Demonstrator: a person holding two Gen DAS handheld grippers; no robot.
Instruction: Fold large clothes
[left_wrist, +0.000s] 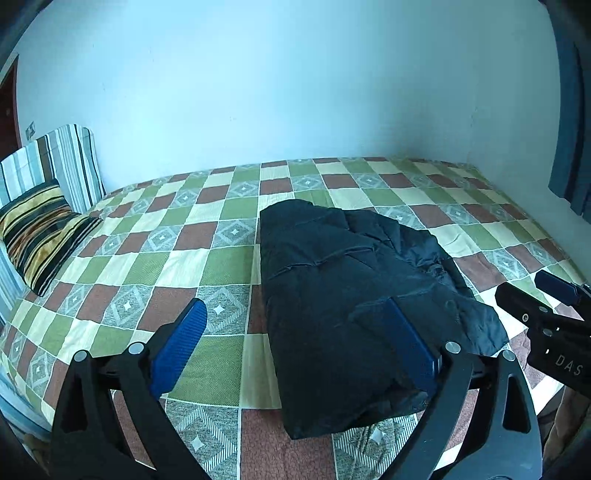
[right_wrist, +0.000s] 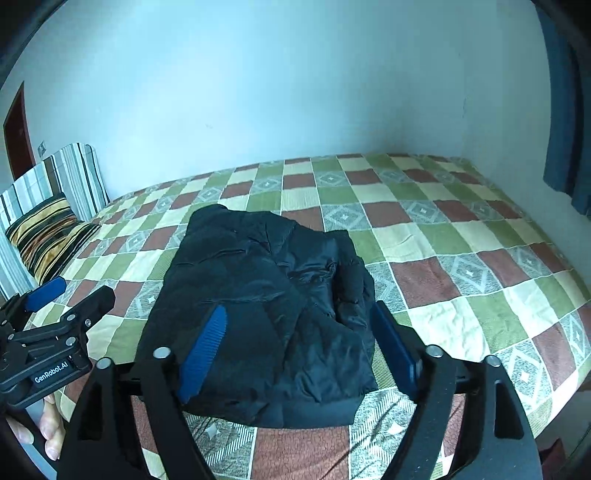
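Note:
A black padded jacket (left_wrist: 332, 277) (right_wrist: 258, 273) lies folded into a compact bundle on the checkered bed cover (left_wrist: 166, 240) (right_wrist: 461, 277). My left gripper (left_wrist: 293, 306) hangs above the bundle's near left part, open, with nothing between its blue pads. My right gripper (right_wrist: 298, 310) is above the bundle's near right part, also open and holding nothing. Each gripper shows at the edge of the other's view: the right gripper (left_wrist: 532, 291) at the far right, the left gripper (right_wrist: 74, 295) at the far left, with a person's hand (right_wrist: 48, 432) under it.
A gold and black striped pillow (left_wrist: 40, 240) (right_wrist: 48, 236) leans on a grey striped cushion (left_wrist: 70, 162) at the bed's left end. A pale wall runs along the far side. A blue curtain (left_wrist: 569, 147) (right_wrist: 565, 147) hangs at the right, and a dark door (right_wrist: 16, 133) stands at the left.

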